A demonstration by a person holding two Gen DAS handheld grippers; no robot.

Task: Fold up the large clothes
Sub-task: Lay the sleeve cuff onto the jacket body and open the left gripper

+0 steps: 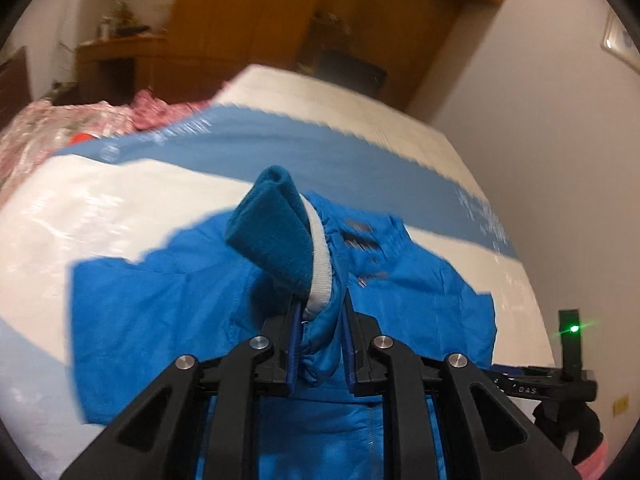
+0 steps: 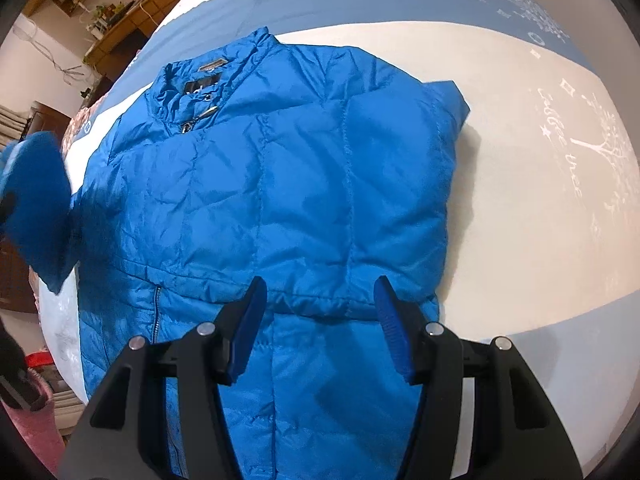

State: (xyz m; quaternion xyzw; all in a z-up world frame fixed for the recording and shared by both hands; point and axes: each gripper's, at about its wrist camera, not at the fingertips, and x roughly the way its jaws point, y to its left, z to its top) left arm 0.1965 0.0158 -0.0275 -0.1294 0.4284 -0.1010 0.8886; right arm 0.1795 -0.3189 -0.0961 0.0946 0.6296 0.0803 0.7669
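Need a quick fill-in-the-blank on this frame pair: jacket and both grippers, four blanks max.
1. The left gripper is shut on the jacket's ____, which ends in a white ribbed band.
2. The right gripper hangs over the jacket with its jaws ____.
3. The jacket's colour is ____.
4. The jacket lies on a white and blue ____.

Missing words: sleeve cuff; open; blue; bed cover

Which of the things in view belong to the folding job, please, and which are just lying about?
Part of the job:
- blue puffer jacket, spread on the bed
- its sleeve cuff, pinched in the left gripper
- right gripper, open above the jacket's hem

Just lying about:
- blue-and-white bedspread
- pink floral bedding
- wooden cabinets
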